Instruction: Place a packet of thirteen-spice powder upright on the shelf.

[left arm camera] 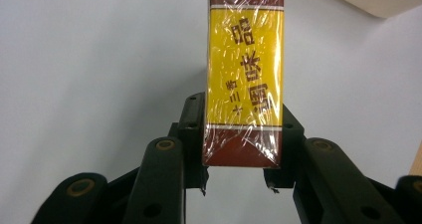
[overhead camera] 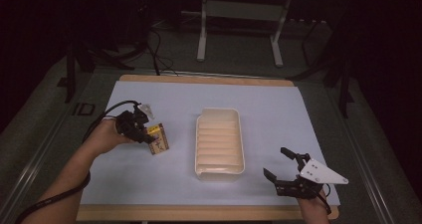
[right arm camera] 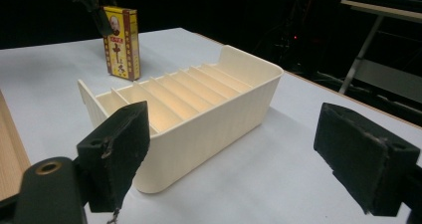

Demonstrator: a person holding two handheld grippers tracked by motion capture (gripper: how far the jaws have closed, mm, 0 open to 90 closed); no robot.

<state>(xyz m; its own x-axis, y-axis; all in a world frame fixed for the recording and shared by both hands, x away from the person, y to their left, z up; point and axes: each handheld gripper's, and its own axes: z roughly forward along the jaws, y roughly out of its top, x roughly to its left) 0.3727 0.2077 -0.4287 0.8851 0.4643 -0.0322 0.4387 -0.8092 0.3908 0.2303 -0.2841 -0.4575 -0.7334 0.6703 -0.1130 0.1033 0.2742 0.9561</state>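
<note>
So my left gripper [overhead camera: 146, 133] clamps the yellow-and-maroon wrapped box [overhead camera: 158, 139] upright near the sheet's left edge for slotting into the cream ribbed plastic tray [overhead camera: 220, 170]; right gripper [overhead camera: 284, 168] gapes empty by the near right corner.

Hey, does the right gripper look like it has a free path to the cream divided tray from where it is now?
Probably yes. The right gripper hangs open beside the cream divided tray, with only bare blue mat between them. The left gripper, shut on the yellow box, is on the tray's other side.
</note>
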